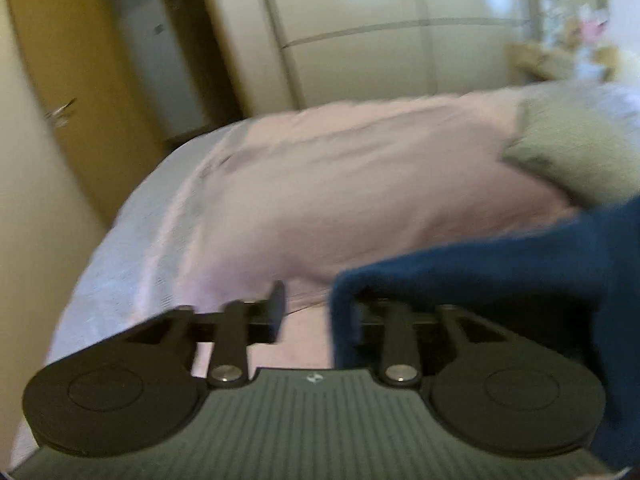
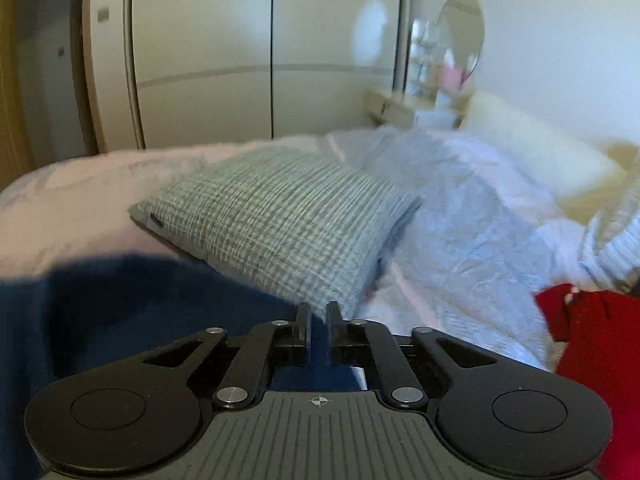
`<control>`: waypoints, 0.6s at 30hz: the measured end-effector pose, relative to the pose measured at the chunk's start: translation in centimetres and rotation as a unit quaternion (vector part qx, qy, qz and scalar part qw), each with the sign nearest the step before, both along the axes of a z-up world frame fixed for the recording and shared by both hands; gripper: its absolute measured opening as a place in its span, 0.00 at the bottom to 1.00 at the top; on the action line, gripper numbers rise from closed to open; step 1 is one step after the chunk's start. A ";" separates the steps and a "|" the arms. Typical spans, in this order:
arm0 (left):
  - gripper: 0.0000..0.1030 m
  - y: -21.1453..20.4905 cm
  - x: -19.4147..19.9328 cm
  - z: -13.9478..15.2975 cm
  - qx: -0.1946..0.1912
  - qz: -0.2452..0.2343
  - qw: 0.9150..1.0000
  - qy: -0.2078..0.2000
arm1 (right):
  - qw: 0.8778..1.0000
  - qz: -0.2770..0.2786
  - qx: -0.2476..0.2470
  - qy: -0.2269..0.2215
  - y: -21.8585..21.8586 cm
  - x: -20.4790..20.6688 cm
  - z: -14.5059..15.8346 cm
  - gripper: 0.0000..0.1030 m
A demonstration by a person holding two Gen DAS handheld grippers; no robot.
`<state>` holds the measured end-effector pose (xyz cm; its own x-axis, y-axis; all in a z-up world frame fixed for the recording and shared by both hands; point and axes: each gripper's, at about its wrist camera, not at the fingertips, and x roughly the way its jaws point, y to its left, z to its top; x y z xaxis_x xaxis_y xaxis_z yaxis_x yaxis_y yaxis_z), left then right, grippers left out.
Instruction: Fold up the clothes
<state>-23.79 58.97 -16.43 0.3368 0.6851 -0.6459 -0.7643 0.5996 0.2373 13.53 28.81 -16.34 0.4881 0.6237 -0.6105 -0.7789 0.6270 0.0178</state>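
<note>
A dark blue garment (image 1: 480,272) hangs in front of my left gripper (image 1: 314,300) and drapes over its right finger. The left finger (image 1: 277,308) stands bare, with a gap of pink bedcover (image 1: 340,180) showing between it and the cloth, so the jaws are apart. In the right wrist view the same blue garment (image 2: 120,308) spreads to the lower left. My right gripper (image 2: 319,312) is shut on its edge, and blue cloth shows between the two close fingers. Both grippers are raised above the bed.
A folded grey-green checked cloth (image 2: 280,220) lies on the bed, with crumpled pale blue fabric (image 2: 460,220) to its right. A red garment (image 2: 592,340) is at the right edge. Wardrobe doors (image 2: 240,60) stand behind the bed, and a wooden door (image 1: 72,80) at the left.
</note>
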 end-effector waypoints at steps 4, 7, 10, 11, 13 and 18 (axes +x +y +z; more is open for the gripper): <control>0.37 -1.0 -2.8 -3.2 -0.056 0.005 0.998 0.011 | 0.999 0.011 0.027 0.042 -1.2 -1.0 -1.3 0.71; 0.39 -3.7 -5.5 -7.2 -0.128 0.006 0.991 0.030 | 0.995 0.035 -0.008 0.094 -4.5 -3.7 -5.2 0.71; 0.42 -7.3 -8.5 -11.0 -0.229 0.027 0.973 0.009 | 0.981 0.035 -0.060 0.179 -8.8 -6.8 -10.1 0.71; 0.42 -8.7 -9.3 -12.1 -0.263 0.031 0.964 -0.001 | 0.974 0.030 -0.075 0.210 -10.2 -8.0 -11.7 0.71; 0.44 -11.7 -10.7 -14.3 -0.326 0.039 0.944 -0.020 | 0.960 0.010 -0.102 0.259 -12.8 -9.9 -14.0 0.71; 0.69 -17.1 -10.0 -16.3 -0.361 0.037 0.931 -0.035 | 0.931 -0.039 -0.126 0.340 -16.0 -12.5 -16.8 0.71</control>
<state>-33.78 41.91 -32.70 0.3637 0.1037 -0.9257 -0.8087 0.5284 -0.2585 1.01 12.79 -33.12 -0.0281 0.3974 -0.9172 -0.5933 0.7319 0.3352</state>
